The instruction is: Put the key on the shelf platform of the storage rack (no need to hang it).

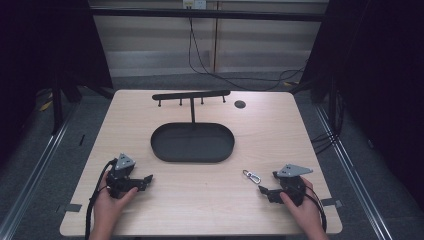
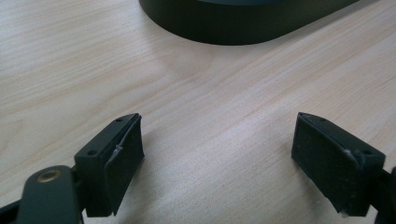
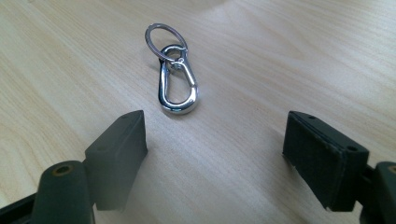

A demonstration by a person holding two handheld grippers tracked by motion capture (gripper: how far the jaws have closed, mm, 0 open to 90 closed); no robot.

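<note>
A shiny metal carabiner clip with a key ring (image 1: 252, 176) lies flat on the wooden table, just ahead of my right gripper (image 1: 265, 191). In the right gripper view the clip (image 3: 176, 84) rests a little beyond the jaws of my right gripper (image 3: 215, 140), which stand wide apart and open with only bare wood between them. My left gripper (image 1: 146, 178) rests on the table at the near left, held by a hand. In the left gripper view my left gripper (image 2: 217, 149) is open, empty, and faces the black tray's wall (image 2: 233, 28).
A black oval tray (image 1: 192, 142) sits mid-table. Behind it a thin post carries a black bar with small pegs (image 1: 191, 95). A dark round spot (image 1: 240, 104) marks the far right of the tabletop. Cables run across the floor beyond the table.
</note>
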